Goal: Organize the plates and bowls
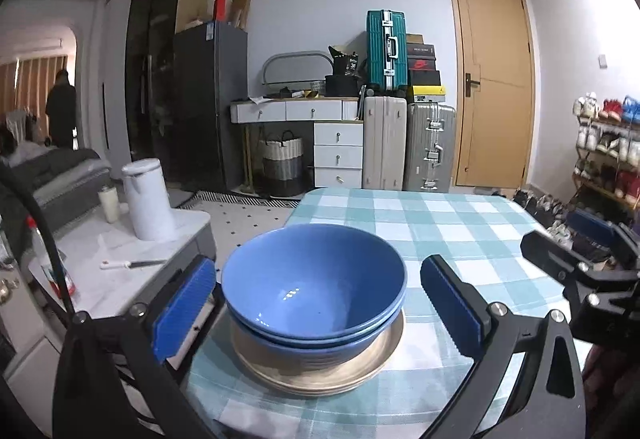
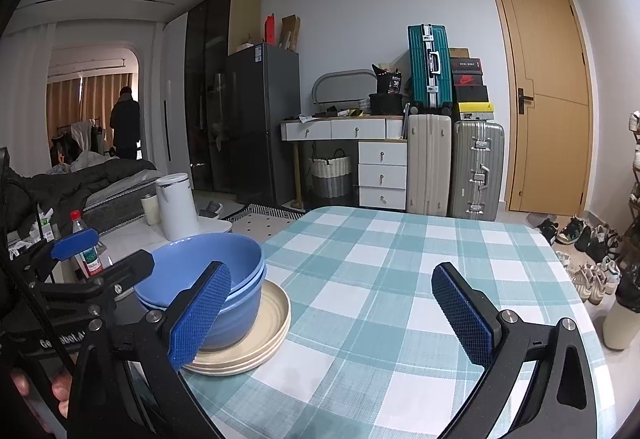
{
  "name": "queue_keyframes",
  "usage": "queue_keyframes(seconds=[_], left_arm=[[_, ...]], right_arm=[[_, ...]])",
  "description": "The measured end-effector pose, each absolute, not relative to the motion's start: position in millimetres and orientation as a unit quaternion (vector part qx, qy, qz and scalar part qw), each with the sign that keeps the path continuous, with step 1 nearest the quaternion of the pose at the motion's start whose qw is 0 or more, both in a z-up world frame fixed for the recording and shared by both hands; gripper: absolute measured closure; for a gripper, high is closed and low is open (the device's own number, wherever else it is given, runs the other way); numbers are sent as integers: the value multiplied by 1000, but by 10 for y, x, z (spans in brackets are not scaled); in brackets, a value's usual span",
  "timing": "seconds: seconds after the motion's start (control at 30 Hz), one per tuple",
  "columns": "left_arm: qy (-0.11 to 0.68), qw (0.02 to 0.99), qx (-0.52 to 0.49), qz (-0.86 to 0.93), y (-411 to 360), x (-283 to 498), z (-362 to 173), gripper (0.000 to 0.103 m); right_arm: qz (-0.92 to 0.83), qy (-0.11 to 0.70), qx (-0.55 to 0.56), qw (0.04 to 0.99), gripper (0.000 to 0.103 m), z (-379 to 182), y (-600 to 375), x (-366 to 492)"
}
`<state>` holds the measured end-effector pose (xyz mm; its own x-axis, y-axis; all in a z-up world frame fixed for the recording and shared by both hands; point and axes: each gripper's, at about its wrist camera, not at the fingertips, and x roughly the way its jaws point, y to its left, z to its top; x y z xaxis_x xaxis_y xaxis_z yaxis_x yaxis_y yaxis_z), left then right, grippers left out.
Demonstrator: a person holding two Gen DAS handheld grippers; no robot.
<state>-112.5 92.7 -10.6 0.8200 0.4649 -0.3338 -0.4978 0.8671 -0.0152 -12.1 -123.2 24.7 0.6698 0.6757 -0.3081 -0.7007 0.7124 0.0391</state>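
Note:
Two blue bowls (image 1: 314,285) are nested one inside the other on a stack of beige plates (image 1: 320,375), near the left edge of the checked table (image 1: 460,223). My left gripper (image 1: 320,307) is open, its blue pads on either side of the bowls without touching them. In the right wrist view the same blue bowls (image 2: 236,279) and beige plates (image 2: 256,343) lie at the left. My right gripper (image 2: 332,315) is open over bare tablecloth to their right, holding nothing. The left gripper (image 2: 100,251) shows beside the bowls there.
A white counter (image 1: 120,279) stands left of the table with a white kettle (image 1: 148,199), a small bottle (image 1: 109,205) and a knife (image 1: 132,264). Suitcases (image 1: 408,143), drawers and a door lie beyond. Shoes (image 2: 592,271) crowd the floor at the right.

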Motion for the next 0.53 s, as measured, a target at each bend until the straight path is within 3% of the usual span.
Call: queue_keyframes(seconds=[0.53], left_arm=[[158, 951, -74, 256, 991, -1148, -121, 0]], right_arm=[[382, 153, -57, 910, 1, 205, -1177, -145]])
